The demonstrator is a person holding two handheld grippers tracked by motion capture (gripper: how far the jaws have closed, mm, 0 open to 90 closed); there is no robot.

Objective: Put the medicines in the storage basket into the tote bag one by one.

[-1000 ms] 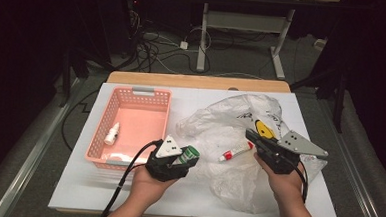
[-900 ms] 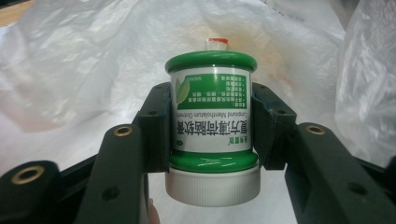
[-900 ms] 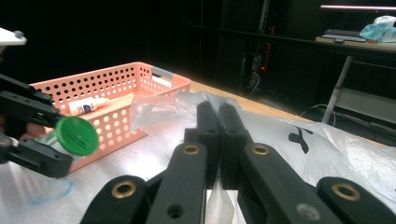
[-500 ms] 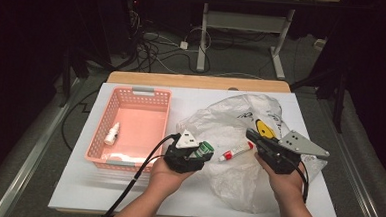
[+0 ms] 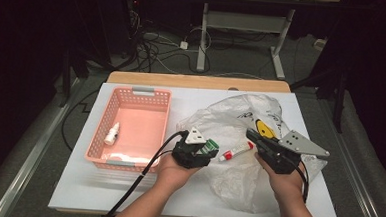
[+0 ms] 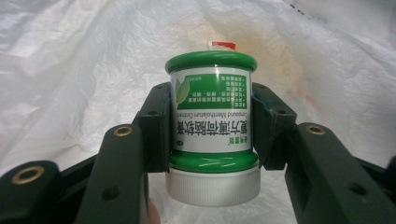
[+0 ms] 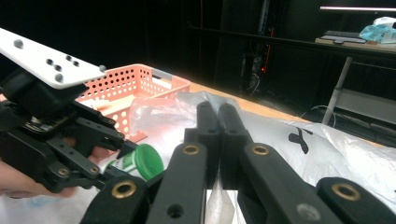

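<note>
Two grippers are working over the white desk [image 5: 126, 195], and each view is telling a different part. From the high view, the left gripper [image 5: 210, 150] is lying near the middle of the desk, just beside the front right corner of the pink basket [image 5: 146, 93], with a green jar [image 5: 210, 147] at its tip. The left gripper view is showing what that view is blurring: the jaws are pinching the green jar [image 6: 211, 123] by its sides, its white screw cap toward the camera and its green base pointing away over the crumpled plastic bag [image 6: 70, 70]. The jar's label is reading "Compound Mentholatum Ointment", upside down, above a line of Chinese characters and a leaf design; the smaller print is too fine to read.

Just past the jar, a white tube with a red cap [image 5: 235, 152] is lying on the bag [image 5: 237, 186], between the two grippers. The right gripper [image 5: 252, 135] is resting over the bag toward the desk's right edge; the right gripper view is showing its jaws pressed together, and whether they are nipping the bag's film I cannot tell.

The basket is holding a small white dropper bottle [image 5: 112, 133] near its left wall. A yellow-and-black print [image 5: 265, 128] is showing on the bag, unreadable.
</note>
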